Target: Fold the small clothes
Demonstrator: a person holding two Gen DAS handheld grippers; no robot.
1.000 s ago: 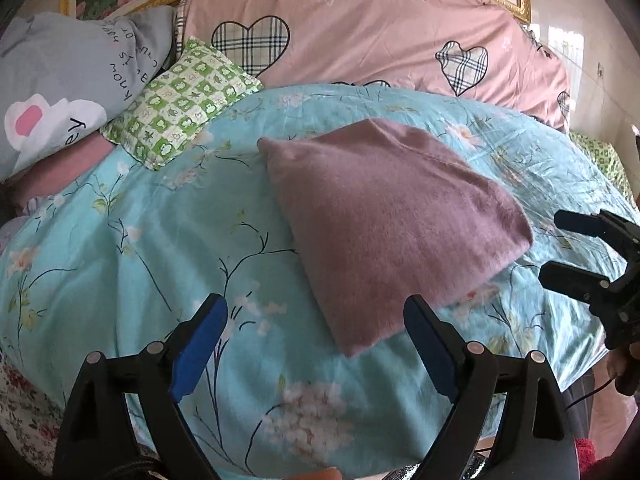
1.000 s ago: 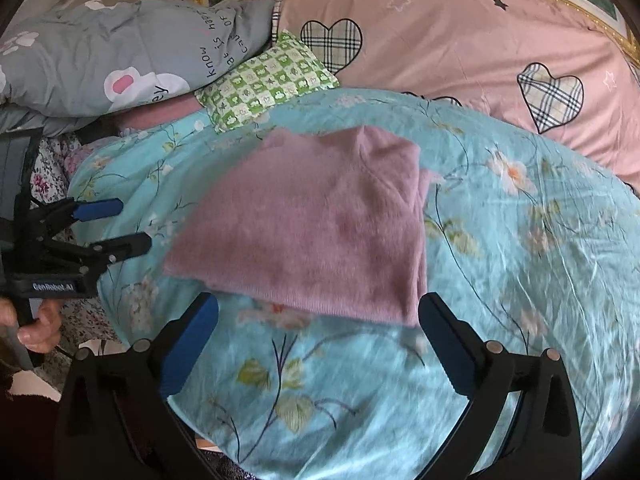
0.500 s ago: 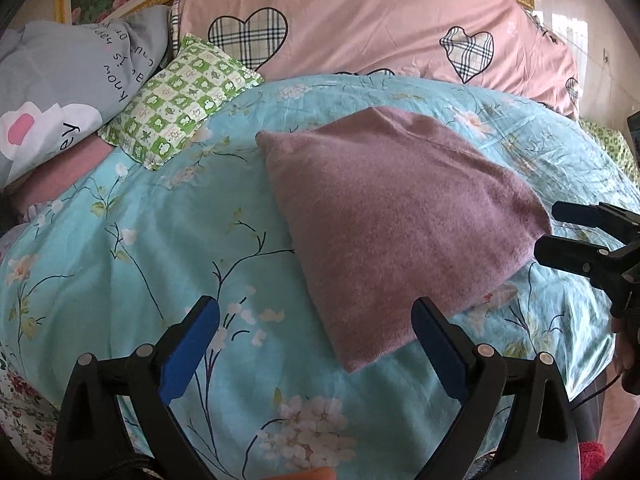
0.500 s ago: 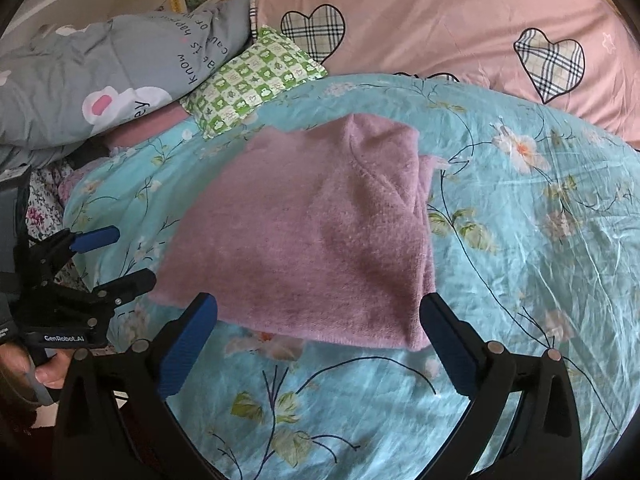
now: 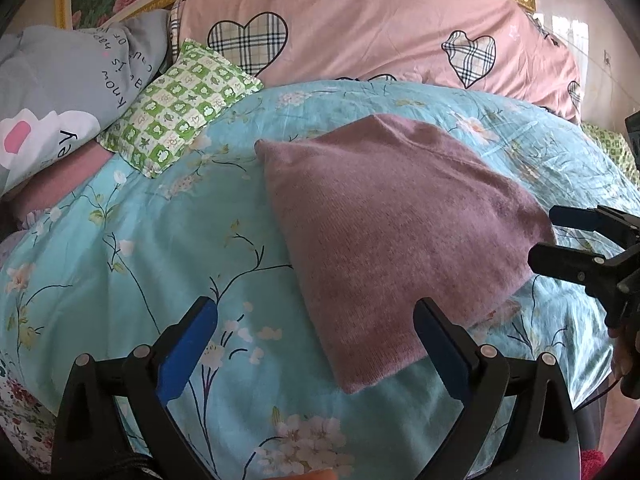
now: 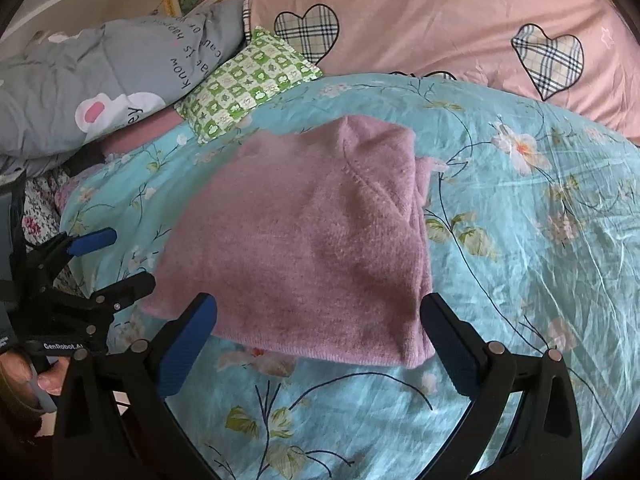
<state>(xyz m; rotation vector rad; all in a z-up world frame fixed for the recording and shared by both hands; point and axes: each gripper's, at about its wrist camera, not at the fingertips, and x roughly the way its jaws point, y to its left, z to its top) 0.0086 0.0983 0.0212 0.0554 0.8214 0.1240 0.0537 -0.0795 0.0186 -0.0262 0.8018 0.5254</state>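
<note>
Hovering over the folded mauve knitted garment [image 5: 396, 240], which lies mid-quilt toward the near edge of the turquoise floral quilt [image 5: 132, 248], I hold my left gripper [image 5: 316, 344] and right gripper [image 6: 318, 340] gaping wide, both empty. Left jaws have just been widening. For a tidy fold, I'd pinch both near corners evenly.

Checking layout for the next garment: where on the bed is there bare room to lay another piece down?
Bare teal floral quilt lies between the folded mauve sweater and the green checked pillow, and again right of the sweater toward the pink heart bedding. Crowded: the head end, where the grey pillow joins those two.
</note>
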